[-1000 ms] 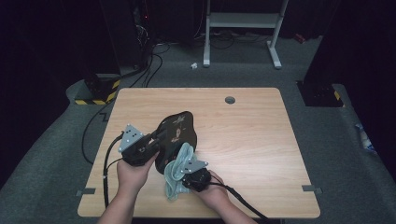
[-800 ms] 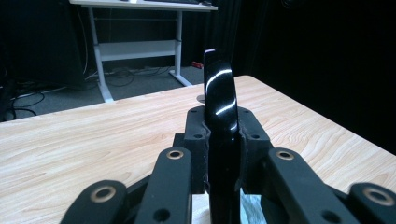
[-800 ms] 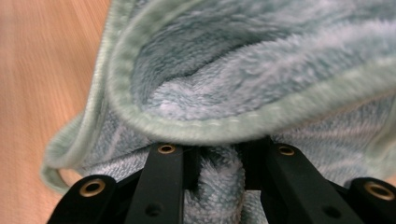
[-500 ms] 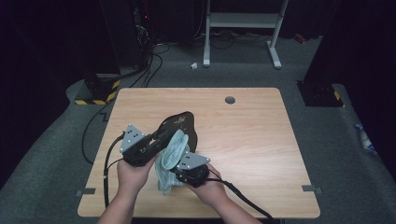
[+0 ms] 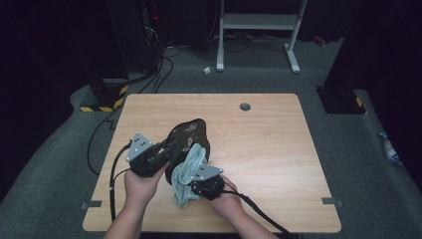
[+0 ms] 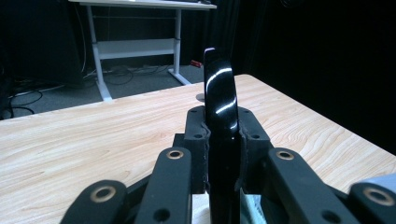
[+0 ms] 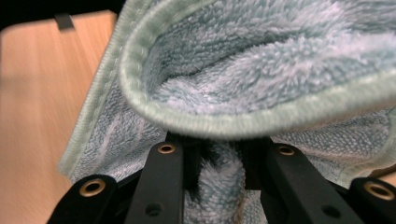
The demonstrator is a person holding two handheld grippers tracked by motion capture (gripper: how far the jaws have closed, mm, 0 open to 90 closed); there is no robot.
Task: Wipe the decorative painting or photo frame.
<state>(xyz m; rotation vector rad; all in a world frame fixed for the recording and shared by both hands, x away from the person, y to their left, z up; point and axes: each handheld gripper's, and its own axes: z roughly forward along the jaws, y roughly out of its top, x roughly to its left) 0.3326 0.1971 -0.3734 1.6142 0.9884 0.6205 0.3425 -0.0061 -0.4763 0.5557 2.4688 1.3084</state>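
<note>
A glossy black dish (image 5: 188,135) with a faint pattern is held tilted on edge above the wooden table (image 5: 278,149). My left gripper (image 5: 166,149) is shut on its rim; in the left gripper view the dish's thin shiny edge (image 6: 220,107) rises between the jaws. My right gripper (image 5: 195,175) is shut on a pale blue-green fleecy cloth (image 5: 188,172), which lies against the dish's face and hangs down toward the table. In the right gripper view the cloth (image 7: 261,70) bunches over the jaws, with a fold pinched between them.
The table has a round cable hole (image 5: 245,106) near its far edge. A white desk frame (image 5: 259,30) and cables stand on the grey floor beyond. A yellow-black striped block (image 5: 102,104) sits off the table's far left corner.
The right gripper has carried the cloth up and left along the dish's face. The left gripper and dish have barely moved.
</note>
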